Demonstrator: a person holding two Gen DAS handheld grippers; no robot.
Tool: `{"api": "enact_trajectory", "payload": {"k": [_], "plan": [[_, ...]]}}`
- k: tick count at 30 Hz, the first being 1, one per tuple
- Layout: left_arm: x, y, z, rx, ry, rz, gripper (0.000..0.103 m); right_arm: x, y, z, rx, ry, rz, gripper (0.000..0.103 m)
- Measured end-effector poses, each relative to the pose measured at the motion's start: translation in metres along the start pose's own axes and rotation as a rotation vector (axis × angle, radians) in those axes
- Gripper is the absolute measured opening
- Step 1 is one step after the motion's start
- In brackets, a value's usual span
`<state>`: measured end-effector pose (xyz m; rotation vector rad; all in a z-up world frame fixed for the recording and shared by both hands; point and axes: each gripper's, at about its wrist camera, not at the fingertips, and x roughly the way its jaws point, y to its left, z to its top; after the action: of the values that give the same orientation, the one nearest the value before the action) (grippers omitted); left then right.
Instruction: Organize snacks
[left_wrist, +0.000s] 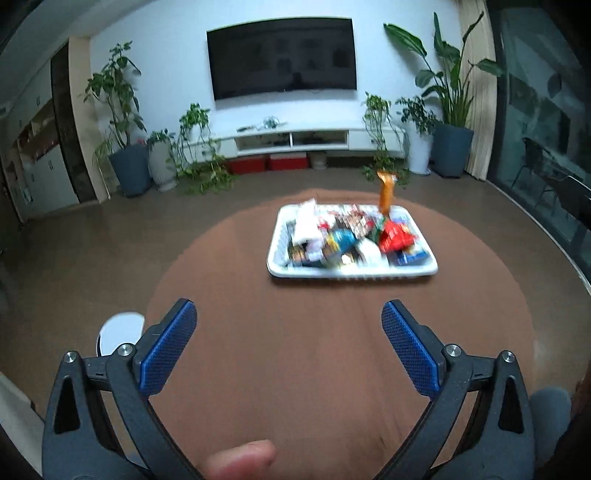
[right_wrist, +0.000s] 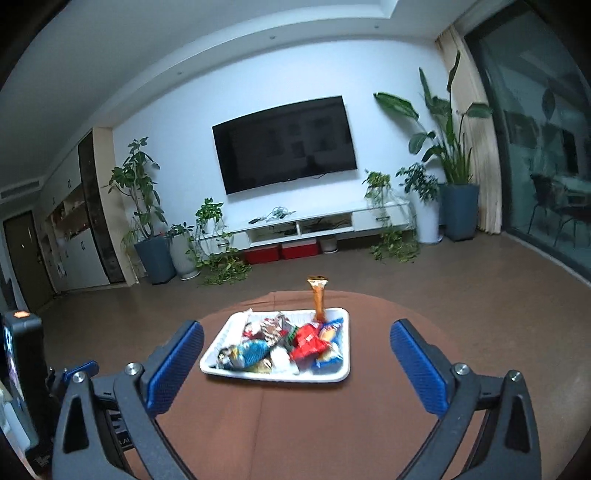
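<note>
Motion blur smears the snack packets (left_wrist: 351, 236) in the white tray (left_wrist: 351, 272); their labels are unreadable. Each packet partly hides its neighbours.

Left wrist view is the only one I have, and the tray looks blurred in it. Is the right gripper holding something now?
Observer: No. The right gripper is open and empty, its fingers apart over the brown table, with the white tray ahead of it.
Operator: Which packet lies along the right wall of the tray?
Observer: A blue and yellow packet, with a red packet beside it on its left.
Operator: Is anything beside the right gripper?
Observer: Yes, a dark device with an orange light on top, at the left edge of the right wrist view.
</note>
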<state>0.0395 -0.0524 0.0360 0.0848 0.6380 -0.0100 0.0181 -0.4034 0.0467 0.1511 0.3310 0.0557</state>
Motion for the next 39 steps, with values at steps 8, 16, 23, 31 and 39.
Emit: {"api": "enact_trajectory", "payload": {"k": [8, 16, 23, 31, 39], "plan": [[-0.027, -0.017, -0.048, -0.019, 0.084, -0.031, 0.102, -0.04, 0.012, -0.04, -0.064, 0.041, -0.056, 0.103], [-0.041, -0.017, -0.057, -0.022, 0.091, -0.04, 0.102, -0.047, 0.011, -0.059, -0.048, 0.097, -0.062, 0.103], [-0.039, -0.013, -0.056, -0.032, 0.101, -0.036, 0.102, -0.05, 0.013, -0.067, -0.052, 0.123, -0.063, 0.103], [-0.028, -0.009, -0.051, -0.045, 0.11, -0.044, 0.102, -0.048, 0.021, -0.07, -0.074, 0.142, -0.054, 0.103], [-0.026, -0.007, -0.052, -0.053, 0.113, -0.049, 0.102, -0.05, 0.025, -0.072, -0.084, 0.153, -0.051, 0.103]]}}
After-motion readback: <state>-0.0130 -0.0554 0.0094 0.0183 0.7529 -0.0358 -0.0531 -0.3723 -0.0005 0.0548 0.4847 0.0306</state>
